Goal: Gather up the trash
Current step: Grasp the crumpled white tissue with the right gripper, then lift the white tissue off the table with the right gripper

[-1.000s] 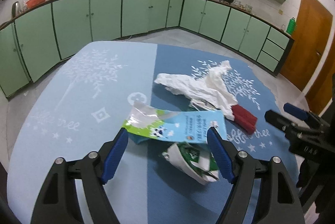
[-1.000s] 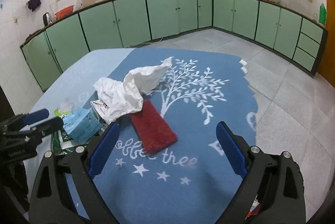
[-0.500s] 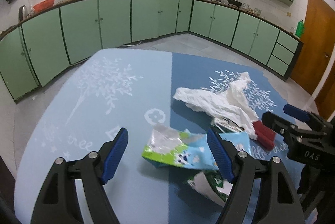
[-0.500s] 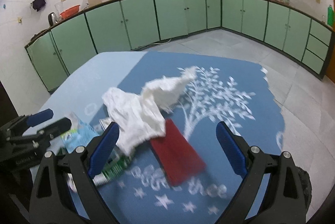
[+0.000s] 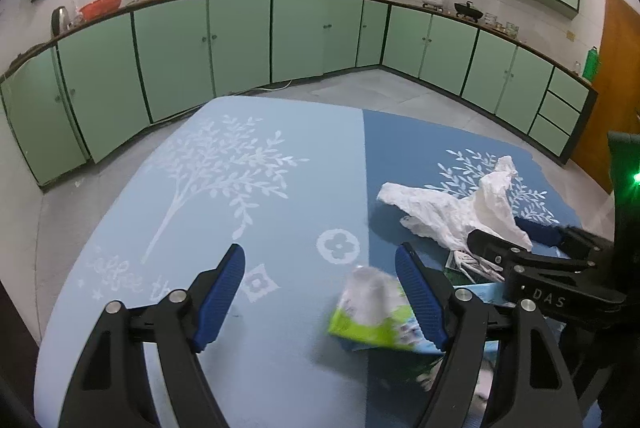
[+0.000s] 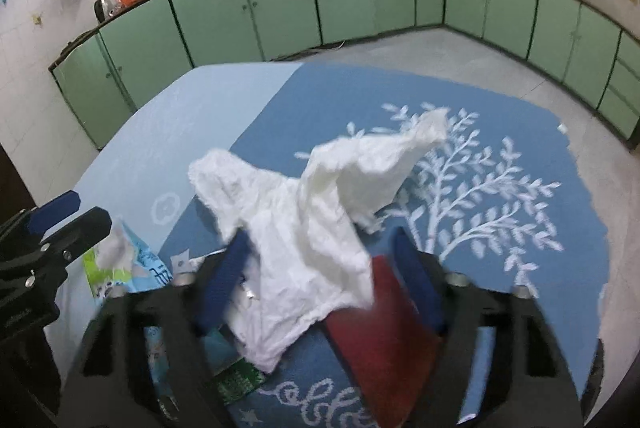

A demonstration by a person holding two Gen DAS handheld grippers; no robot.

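A crumpled white tissue (image 6: pixel 320 220) lies on the blue tablecloth (image 6: pixel 500 148), over a red cloth (image 6: pixel 384 332). My right gripper (image 6: pixel 324 280) is open, its blue fingers either side of the tissue's lower part; it also shows in the left wrist view (image 5: pixel 516 240). A green and blue wrapper (image 5: pixel 372 316) lies beside the tissue (image 5: pixel 460 212). My left gripper (image 5: pixel 320 296) is open and empty, the wrapper by its right finger. The wrapper also shows in the right wrist view (image 6: pixel 120 260), with a green packet (image 6: pixel 240 380) below the tissue.
The table (image 5: pixel 200 196) stands in a kitchen with green cabinets (image 5: pixel 240 36) around it. Grey floor (image 6: pixel 592 132) lies past the table's far and right edges. A brown door (image 5: pixel 612 68) is at the right.
My right gripper has moved forward and left over the tissue and its fingers have drawn closer. My left gripper has shifted left, so the wrapper now sits at its right finger.
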